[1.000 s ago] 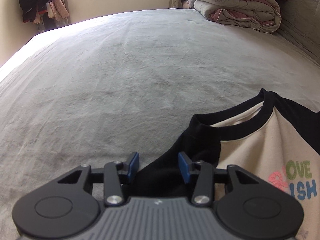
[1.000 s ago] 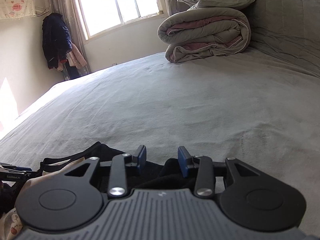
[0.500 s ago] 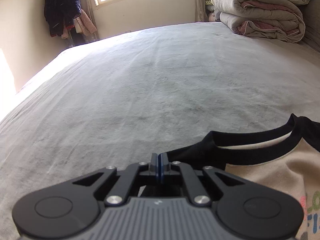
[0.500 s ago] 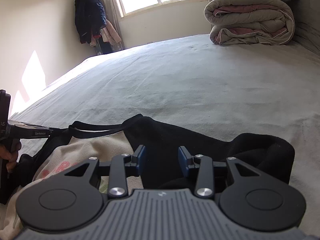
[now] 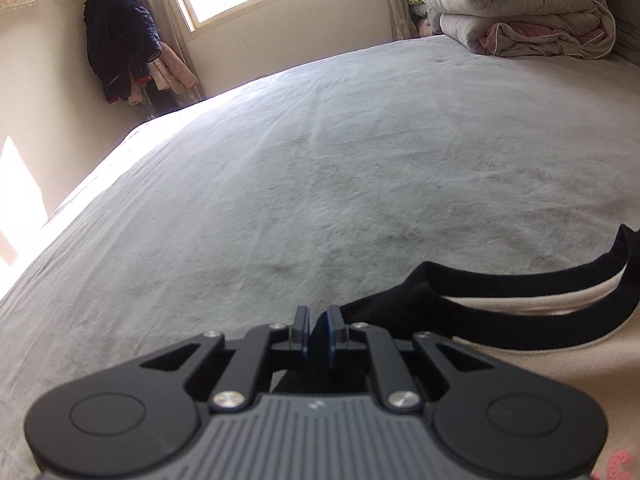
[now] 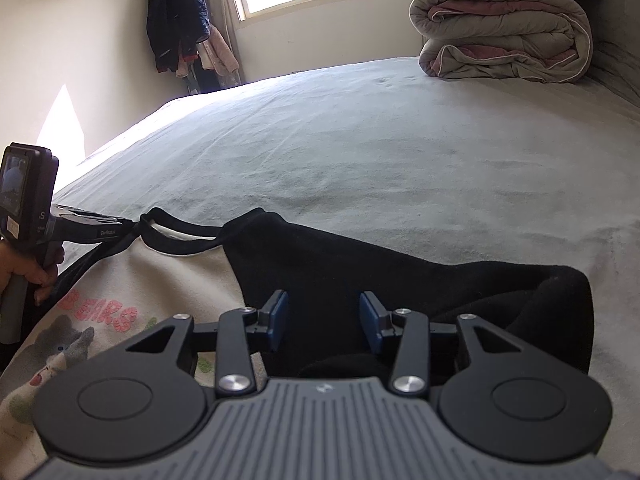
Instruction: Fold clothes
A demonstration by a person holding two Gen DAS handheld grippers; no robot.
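Note:
A cream shirt [image 5: 528,320] with black sleeves, a black collar and a cartoon print lies on the grey bed [image 5: 320,180]. My left gripper [image 5: 317,330] is at the shirt's black shoulder edge. Its jaws are opening, a narrow gap shows between the pads, and I see no cloth in it. In the right wrist view the left gripper [image 6: 130,225] touches the collar [image 6: 180,240]. My right gripper [image 6: 323,320] hangs over the black sleeve [image 6: 440,288]. Its jaws are opening too, and the pads do not press the cloth.
Folded quilts [image 5: 520,12] are stacked at the far right of the bed. Dark and pink clothes [image 5: 120,56] hang in the corner by the window. A person's hand [image 6: 28,272] grips the left tool's handle. Bare bed stretches ahead of the shirt.
The left pads stood wide around the black shoulder, then pressed together, and now show a narrow gap. The right jaws are slightly wider, and more of the shirt has come into the right view.

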